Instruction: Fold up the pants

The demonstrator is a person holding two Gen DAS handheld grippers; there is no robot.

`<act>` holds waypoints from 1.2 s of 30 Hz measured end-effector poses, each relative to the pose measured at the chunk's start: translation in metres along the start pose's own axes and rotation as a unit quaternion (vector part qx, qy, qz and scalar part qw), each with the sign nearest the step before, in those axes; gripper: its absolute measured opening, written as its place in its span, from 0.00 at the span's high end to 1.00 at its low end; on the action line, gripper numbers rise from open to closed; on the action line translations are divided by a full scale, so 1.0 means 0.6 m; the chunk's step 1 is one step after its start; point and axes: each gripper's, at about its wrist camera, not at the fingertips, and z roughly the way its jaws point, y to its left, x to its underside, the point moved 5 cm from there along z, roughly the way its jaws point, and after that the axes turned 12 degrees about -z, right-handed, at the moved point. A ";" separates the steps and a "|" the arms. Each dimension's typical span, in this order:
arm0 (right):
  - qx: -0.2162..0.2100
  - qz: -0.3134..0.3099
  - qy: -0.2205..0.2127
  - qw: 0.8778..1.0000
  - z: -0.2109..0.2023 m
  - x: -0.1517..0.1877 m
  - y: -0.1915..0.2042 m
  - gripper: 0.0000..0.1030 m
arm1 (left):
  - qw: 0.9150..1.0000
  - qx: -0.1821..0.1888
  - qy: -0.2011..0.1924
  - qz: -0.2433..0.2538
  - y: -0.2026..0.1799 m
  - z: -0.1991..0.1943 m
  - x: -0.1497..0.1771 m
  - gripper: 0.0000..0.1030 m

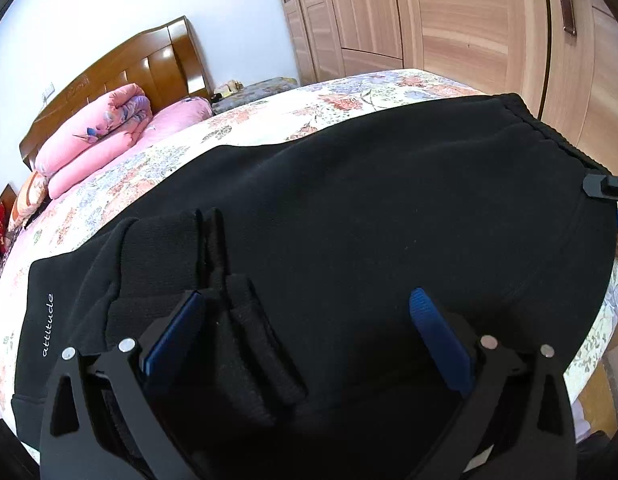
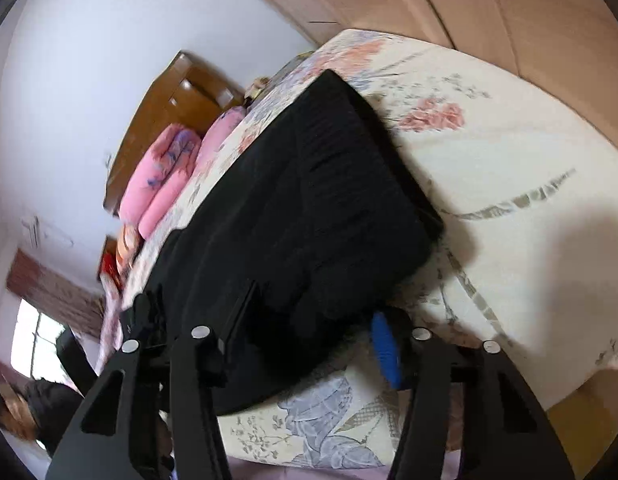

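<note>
Black fleece pants (image 1: 349,208) take up most of the left wrist view, spread across a bed (image 1: 269,112) with a floral cover, and they look already doubled over: leg cuffs sit bunched in a stack near the camera and the elastic waistband runs along the far right edge. So I'd guess one fold is done and at least one more is left, plus some smoothing. The left tool (image 1: 309,304) has its blue-padded fingers spread apart over the cloth, with the cuff stack just beside the left finger but nothing pinched. Pink rolled quilt (image 1: 97,136), wooden headboard and a big wardrobe (image 1: 449,20) sit behind. The right wrist view is blurry, but the pants (image 2: 309,208) read as a tidy dark rectangle on the bed (image 2: 509,152), near its corner. The right tool (image 2: 309,344) is also spread wide around the near edge of the fabric, not clamped. A window shows far left.
</note>
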 end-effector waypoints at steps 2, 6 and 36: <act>0.013 -0.012 0.001 1.000 0.004 0.000 0.008 0.46 | 1.000 -0.001 0.000 0.000 0.000 0.000 0.000 0.01; 0.031 -0.055 0.016 0.998 0.014 0.000 0.023 0.44 | 1.000 -0.002 -0.001 0.000 0.000 0.000 0.000 0.01; 0.001 -0.020 -0.047 0.999 0.008 0.011 -0.005 0.70 | 0.981 0.117 0.094 -0.119 0.090 0.056 -0.217 0.07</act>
